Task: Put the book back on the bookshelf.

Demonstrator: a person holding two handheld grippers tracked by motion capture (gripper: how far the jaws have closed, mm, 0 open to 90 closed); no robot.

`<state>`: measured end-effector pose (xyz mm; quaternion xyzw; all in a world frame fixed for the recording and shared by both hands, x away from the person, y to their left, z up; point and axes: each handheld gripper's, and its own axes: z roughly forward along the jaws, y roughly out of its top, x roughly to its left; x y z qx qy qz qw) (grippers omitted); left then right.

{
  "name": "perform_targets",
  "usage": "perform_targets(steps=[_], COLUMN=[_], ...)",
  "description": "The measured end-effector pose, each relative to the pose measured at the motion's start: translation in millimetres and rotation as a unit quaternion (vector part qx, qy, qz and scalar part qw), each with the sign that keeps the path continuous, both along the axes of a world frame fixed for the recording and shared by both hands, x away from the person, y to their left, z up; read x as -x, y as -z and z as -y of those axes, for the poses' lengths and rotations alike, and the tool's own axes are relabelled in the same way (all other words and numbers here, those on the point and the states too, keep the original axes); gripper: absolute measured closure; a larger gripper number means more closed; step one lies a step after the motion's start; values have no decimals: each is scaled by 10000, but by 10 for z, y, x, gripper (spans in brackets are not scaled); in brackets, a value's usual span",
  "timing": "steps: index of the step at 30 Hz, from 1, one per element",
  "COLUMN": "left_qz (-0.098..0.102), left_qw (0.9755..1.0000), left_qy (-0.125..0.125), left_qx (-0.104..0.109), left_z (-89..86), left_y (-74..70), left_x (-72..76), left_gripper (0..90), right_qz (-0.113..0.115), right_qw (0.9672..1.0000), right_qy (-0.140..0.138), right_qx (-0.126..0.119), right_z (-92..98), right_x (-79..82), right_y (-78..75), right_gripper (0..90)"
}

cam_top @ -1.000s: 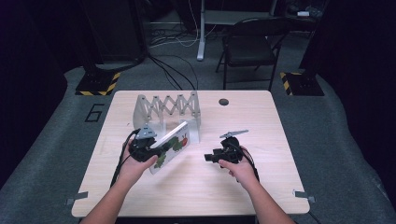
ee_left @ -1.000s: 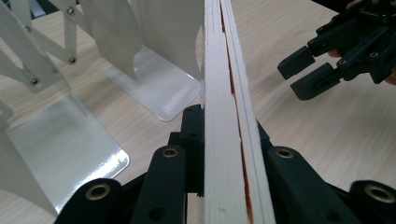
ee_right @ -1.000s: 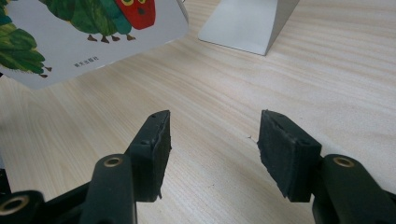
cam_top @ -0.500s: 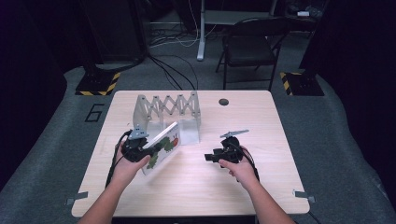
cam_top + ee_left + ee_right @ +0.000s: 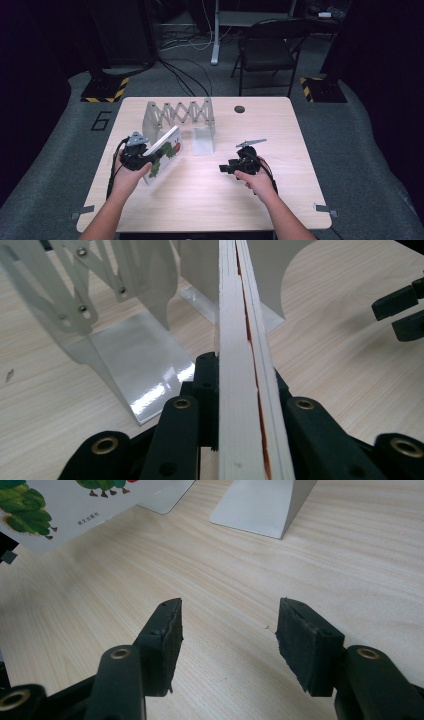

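A white picture book (image 5: 166, 148) with a green caterpillar on its cover stands on edge, tilted, at the table's left. My left gripper (image 5: 148, 160) is shut on its near end. In the left gripper view the book's page edges (image 5: 243, 340) run straight up between the black jaws, toward the white accordion book rack (image 5: 95, 305). The rack (image 5: 180, 112) stands just behind the book. My right gripper (image 5: 223, 169) hovers right of centre, open with bare wood between its pads (image 5: 227, 630). Its view shows the book's cover (image 5: 55, 505) at the top left.
One of the rack's clear upright end plates (image 5: 202, 141) stands between the two grippers, also seen as a white plate (image 5: 265, 502). A small black disc (image 5: 239, 108) lies near the table's far edge. A folding chair (image 5: 267, 50) and floor cables sit beyond the table (image 5: 200, 200).
My left hand has carried the book a little to the left, away from the rack's end plate. The right hand has stayed where it was.
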<state>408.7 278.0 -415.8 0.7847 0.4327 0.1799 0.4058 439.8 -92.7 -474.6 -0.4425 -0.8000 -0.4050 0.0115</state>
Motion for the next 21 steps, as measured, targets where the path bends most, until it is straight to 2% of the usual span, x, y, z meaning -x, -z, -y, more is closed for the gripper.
perform_targets(steps=[5,8,9,13,14,20,21], left_qz=[-19,15,-33,-50,0,-61,-9], left_qw=[9997,9993,9994,9989,9987,9976,9971], left_qy=[-220,-363,-355,-457,-514,-692,-763], left_qx=[39,6,-38,-48,-47,-60,-47], left_z=[-95,-116,-132,-149,-148,-164,-158], left_y=[10,34,32,50,62,81,89], left_x=[-12,-22,-25,-33,-36,-42,-44], left_gripper=[762,761,762,761,762,762,762], right_qz=[-4,-7,-2,5,5,3,2], right_qw=[10000,10000,10000,10000,10000,10000,10000], right_qy=[12,14,12,11,15,15,9], right_qx=[-2,0,-8,-14,-13,-11,-6], right_z=[1,1,2,6,6,4,3], right_x=[0,-1,-1,-4,-5,-4,-4], right_y=[-1,-1,-1,-1,0,0,0], right_gripper=[435,435,435,434,434,434,434])
